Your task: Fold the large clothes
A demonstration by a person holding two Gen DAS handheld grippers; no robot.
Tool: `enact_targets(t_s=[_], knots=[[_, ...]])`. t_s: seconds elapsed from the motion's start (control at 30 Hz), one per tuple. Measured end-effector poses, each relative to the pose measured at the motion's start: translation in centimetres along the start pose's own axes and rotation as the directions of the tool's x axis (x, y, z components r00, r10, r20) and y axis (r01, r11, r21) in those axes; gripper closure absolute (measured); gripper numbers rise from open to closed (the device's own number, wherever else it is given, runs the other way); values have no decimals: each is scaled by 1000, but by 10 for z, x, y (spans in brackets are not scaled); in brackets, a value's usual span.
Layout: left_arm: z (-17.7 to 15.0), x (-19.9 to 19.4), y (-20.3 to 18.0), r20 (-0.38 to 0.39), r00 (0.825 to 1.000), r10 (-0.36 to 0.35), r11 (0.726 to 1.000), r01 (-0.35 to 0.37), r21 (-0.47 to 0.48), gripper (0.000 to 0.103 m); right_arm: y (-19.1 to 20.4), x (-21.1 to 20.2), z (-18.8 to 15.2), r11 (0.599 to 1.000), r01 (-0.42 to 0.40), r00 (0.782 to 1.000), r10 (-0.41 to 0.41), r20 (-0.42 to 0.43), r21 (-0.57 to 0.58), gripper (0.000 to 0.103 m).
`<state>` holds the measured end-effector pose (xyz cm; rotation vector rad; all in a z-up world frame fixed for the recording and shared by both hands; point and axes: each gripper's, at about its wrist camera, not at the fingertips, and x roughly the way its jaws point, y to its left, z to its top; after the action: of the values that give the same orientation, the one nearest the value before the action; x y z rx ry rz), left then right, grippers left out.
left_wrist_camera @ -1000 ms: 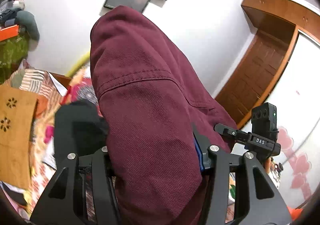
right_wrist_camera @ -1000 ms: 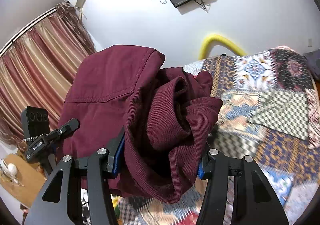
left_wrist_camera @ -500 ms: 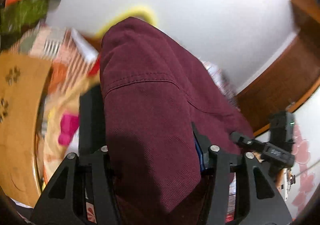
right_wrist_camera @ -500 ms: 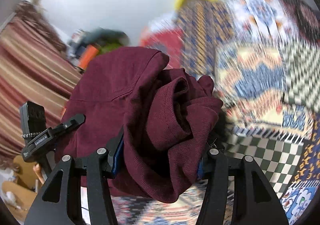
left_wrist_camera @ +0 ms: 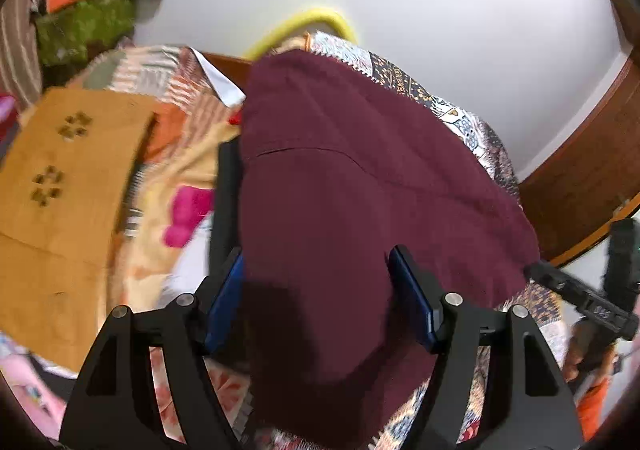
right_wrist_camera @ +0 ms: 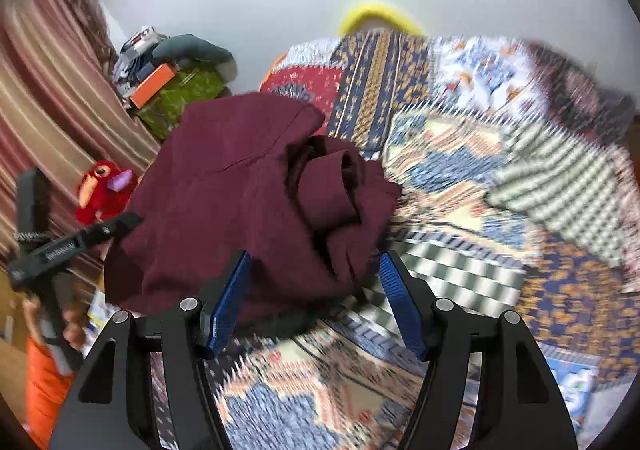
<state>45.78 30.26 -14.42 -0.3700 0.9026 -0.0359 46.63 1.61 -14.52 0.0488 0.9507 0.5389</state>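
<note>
A folded maroon garment (left_wrist_camera: pixel 360 190) lies on the patchwork bedspread (right_wrist_camera: pixel 460 178); it also shows in the right wrist view (right_wrist_camera: pixel 240 202), bunched with a rolled fold at its right side. My left gripper (left_wrist_camera: pixel 316 266) is open, its blue pads on either side of the garment's near edge. My right gripper (right_wrist_camera: pixel 314 270) is open too, its pads straddling the garment's near right corner, the cloth resting on the bed between them. Each gripper shows in the other's view, at the right (left_wrist_camera: pixel 592 298) and at the left (right_wrist_camera: pixel 60 246).
A brown cardboard sheet (left_wrist_camera: pixel 60 190) lies on the bed's left side. A red plush toy (right_wrist_camera: pixel 102 194) sits by striped curtains (right_wrist_camera: pixel 48 110). A green bundle with an orange box (right_wrist_camera: pixel 176 90) stands near the wall. A wooden door frame (left_wrist_camera: pixel 592 170) is at the right.
Both grippers came down from pointing at the wall to the bed, and the garment went down onto the bedspread. Both jaws have opened wider and let go of the cloth.
</note>
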Motion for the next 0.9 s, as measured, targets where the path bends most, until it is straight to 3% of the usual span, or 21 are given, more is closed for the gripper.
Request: enact_targets(t_s=[0.17, 0.3, 0.43, 0.5, 0.6, 0.77, 0.9], knots=[[-15, -65, -28, 72, 995, 75, 994, -81, 80, 33, 19, -55, 3, 999, -14, 996, 18, 84, -39, 39], [-29, -127, -63, 173, 982, 81, 982, -108, 153, 33, 42, -112, -1, 996, -60, 978, 71, 196, -65, 39], [-50, -205, -108, 311, 948, 63, 965, -137, 222, 33, 72, -175, -15, 990, -55, 941, 95, 324, -133, 39], [-65, -241, -130, 384, 922, 55, 954, -162, 252, 33, 85, -204, -27, 986, -41, 914, 103, 392, -165, 39], [-93, -288, -157, 503, 863, 46, 944, -203, 262, 33, 101, -243, -47, 979, -13, 867, 111, 486, -202, 39], [-143, -342, -180, 628, 778, -9, 949, -191, 251, 33, 126, -289, -89, 967, 53, 786, 114, 608, -249, 39], [-187, -368, -194, 731, 683, 10, 940, -256, 226, 33, 137, -298, -117, 960, 111, 745, 89, 661, -255, 39]])
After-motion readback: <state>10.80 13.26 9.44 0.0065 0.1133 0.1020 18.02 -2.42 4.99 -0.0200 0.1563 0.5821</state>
